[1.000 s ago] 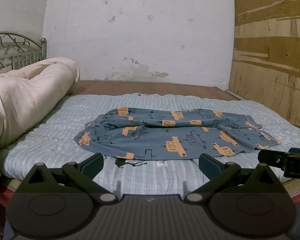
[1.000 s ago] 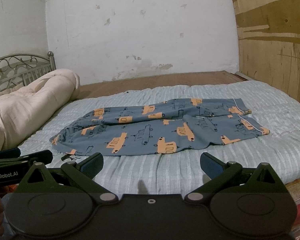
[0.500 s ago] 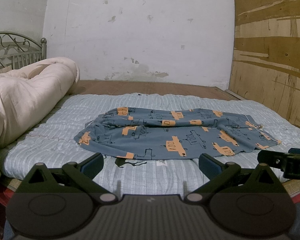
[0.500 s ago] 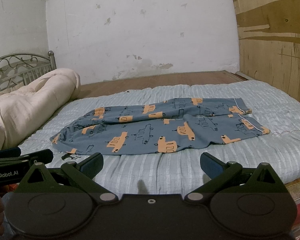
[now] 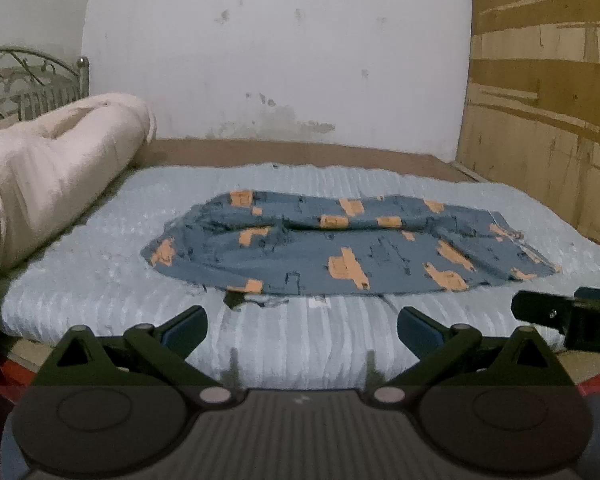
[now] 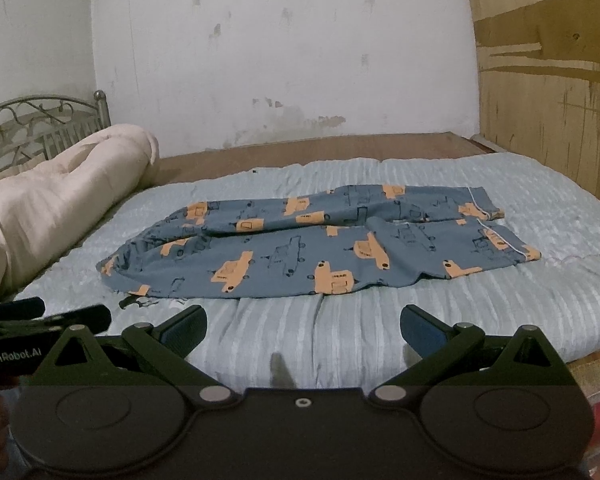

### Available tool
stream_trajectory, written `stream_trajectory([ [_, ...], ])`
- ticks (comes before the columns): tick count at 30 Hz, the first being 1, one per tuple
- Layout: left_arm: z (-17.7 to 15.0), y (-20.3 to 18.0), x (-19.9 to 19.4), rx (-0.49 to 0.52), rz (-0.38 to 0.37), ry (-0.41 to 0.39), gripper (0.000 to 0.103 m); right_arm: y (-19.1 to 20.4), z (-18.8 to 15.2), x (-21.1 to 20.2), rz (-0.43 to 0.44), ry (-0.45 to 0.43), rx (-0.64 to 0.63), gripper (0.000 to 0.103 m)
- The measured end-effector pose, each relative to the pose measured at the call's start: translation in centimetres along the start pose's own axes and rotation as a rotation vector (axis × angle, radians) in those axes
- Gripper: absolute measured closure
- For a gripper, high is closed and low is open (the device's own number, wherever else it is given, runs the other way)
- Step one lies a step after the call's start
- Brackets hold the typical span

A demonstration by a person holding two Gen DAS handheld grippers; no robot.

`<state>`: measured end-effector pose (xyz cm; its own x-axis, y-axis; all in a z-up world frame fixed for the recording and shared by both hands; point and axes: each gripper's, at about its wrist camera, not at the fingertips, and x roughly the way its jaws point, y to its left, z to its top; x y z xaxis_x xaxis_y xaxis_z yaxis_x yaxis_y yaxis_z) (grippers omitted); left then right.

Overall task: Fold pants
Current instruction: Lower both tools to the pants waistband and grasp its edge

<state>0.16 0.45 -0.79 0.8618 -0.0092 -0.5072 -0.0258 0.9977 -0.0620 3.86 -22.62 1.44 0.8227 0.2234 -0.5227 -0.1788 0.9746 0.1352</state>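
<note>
Bed with a pale blue ribbed quilted cover [image 5: 100,276] fills both views, set against a stained white wall [image 6: 280,52] with a worn plywood panel [image 6: 548,92] on the right side. Rolled cream-coloured duvet [image 5: 56,168] lies along the bed's left edge, in front of a curly metal headboard [image 6: 32,124]. Blue-grey pants with orange vehicle print [image 6: 300,256] lie spread flat mid-bed, waistband end toward the duvet, the two leg cuffs with white piping toward the plywood side; legs side by side, the nearer one partly overlapping the other, unfolded. Small dark scrap or tag [image 5: 236,300] sits on the cover just beside the near hem; too small to identify. Left hand-held gripper [image 5: 302,330] hovers over the bed's near edge, fingers wide apart, holding nothing. Right hand-held gripper [image 6: 302,328] likewise spread wide and empty, short of the pants, not touching the fabric.
</note>
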Motion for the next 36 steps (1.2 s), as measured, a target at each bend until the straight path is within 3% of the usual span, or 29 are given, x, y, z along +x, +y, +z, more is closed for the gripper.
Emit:
stream_trajectory([
  [11,0.0,-0.5,2.0,0.041,-0.002,0.094,0.0,0.0,1.1,1.1,0.012,0.038,-0.01,0.001],
  [20,3.7,-0.2,5.4,-0.016,-0.047,0.198,0.0,-0.2,4.2,3.5,-0.001,0.045,-0.019,0.001],
  [29,7.5,0.0,8.5,-0.011,-0.047,0.178,0.0,-0.7,6.7,7.5,0.0,0.069,-0.024,0.001],
  [36,10.0,1.2,13.5,-0.019,-0.093,0.233,0.0,-1.1,8.8,12.5,-0.004,0.1,-0.03,0.001],
])
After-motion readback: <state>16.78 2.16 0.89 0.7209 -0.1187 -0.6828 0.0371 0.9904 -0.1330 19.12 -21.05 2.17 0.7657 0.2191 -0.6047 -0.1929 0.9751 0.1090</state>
